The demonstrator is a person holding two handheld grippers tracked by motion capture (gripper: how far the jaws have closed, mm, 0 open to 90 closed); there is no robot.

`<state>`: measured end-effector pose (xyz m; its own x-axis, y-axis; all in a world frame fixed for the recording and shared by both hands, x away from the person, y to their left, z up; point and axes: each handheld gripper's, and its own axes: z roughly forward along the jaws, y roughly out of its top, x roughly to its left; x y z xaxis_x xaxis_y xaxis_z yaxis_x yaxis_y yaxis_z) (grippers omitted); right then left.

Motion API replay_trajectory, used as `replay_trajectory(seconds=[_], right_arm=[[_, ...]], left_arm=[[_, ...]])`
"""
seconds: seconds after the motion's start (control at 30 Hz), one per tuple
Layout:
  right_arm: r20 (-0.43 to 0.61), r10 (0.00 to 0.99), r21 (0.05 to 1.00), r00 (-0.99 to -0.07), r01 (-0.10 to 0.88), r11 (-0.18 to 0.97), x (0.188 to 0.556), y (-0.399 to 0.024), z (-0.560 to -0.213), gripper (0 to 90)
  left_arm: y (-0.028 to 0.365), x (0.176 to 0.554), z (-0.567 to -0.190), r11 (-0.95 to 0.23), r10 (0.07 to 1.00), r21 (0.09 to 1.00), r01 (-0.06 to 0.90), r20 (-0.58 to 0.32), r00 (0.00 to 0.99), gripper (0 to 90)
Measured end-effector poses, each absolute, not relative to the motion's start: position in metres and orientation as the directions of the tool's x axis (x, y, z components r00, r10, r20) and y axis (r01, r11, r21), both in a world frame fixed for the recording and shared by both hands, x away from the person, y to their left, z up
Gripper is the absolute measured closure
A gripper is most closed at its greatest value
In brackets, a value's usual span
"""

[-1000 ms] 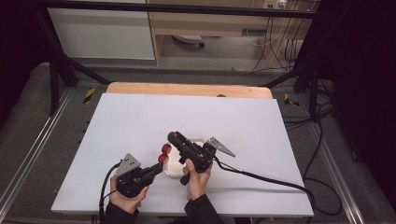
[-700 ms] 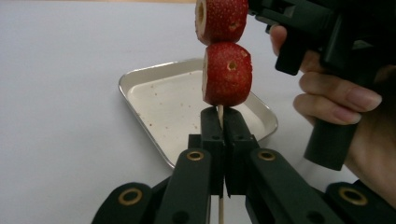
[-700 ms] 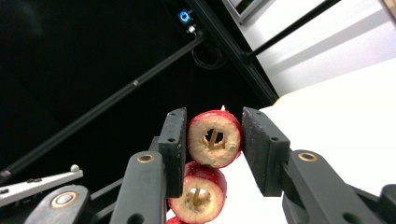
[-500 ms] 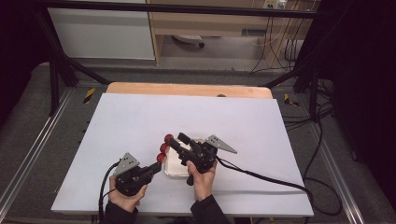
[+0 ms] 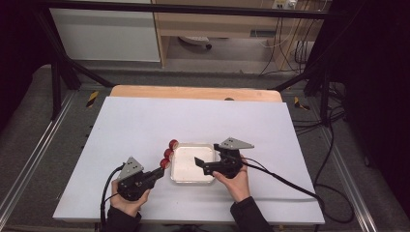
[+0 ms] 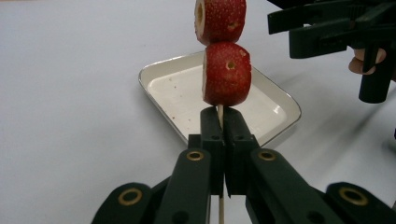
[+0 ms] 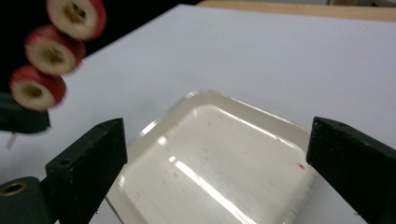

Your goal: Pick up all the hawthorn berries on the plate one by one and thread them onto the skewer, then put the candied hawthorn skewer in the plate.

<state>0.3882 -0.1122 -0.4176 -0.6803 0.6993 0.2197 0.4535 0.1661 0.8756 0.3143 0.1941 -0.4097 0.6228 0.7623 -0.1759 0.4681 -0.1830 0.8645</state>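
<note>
A thin wooden skewer [image 6: 220, 111] carries three red strawberry slices [image 5: 168, 153], stacked along it just left of the tray. My left gripper [image 6: 223, 116] is shut on the skewer's lower end, right below the lowest slice [image 6: 225, 74]. It sits at the tray's near left corner in the high view [image 5: 159, 172]. My right gripper [image 7: 217, 144] hovers over the white tray [image 7: 219, 154]. Its jaws have just been opening and now stand wide with nothing between them. The right gripper view has the slices [image 7: 51, 51] at its upper left, clear of the jaws.
The shallow white tray [image 5: 186, 170] holds no food and lies near the front middle of the white tabletop [image 5: 145, 125]. A wooden strip [image 5: 193, 93] runs along the far edge. A black cable [image 5: 290, 181] trails right from the right gripper.
My right gripper has drawn back to the right, from the skewer's tip to above the tray, and its jaws have spread. The left gripper and skewer have stayed put.
</note>
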Motion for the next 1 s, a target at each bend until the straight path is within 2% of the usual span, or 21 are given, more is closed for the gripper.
replay_trajectory(seconds=[0.13, 0.3, 0.47, 0.73, 1.0], right_arm=[[0.187, 0.711, 0.848, -0.678, 0.476, 0.231, 0.388, -0.131, -0.423, 0.4], [0.112, 0.734, 0.819, -0.67, 0.48, 0.313, 0.383, -0.161, -0.428, 0.3], [0.065, 0.708, 0.809, -0.703, 0.452, 0.374, 0.375, -0.193, -0.433, 0.3], [0.08, 0.73, 0.816, -0.678, 0.465, 0.343, 0.365, -0.228, -0.444, 0.7], [0.092, 0.734, 0.815, -0.672, 0.475, 0.333, 0.36, -0.238, -0.448, 0.8]], left_arm=[[0.195, 0.317, -0.409, -0.198, 0.761, 0.86, 0.471, -0.167, 0.626, 88.1], [0.196, 0.32, -0.402, -0.194, 0.755, 0.86, 0.471, -0.175, 0.631, 88.0], [0.193, 0.327, -0.395, -0.199, 0.755, 0.86, 0.471, -0.171, 0.632, 87.9], [0.174, 0.344, -0.39, -0.256, 0.763, 0.842, 0.475, -0.125, 0.634, 87.8], [0.157, 0.36, -0.391, -0.278, 0.757, 0.818, 0.503, -0.137, 0.639, 87.8]])
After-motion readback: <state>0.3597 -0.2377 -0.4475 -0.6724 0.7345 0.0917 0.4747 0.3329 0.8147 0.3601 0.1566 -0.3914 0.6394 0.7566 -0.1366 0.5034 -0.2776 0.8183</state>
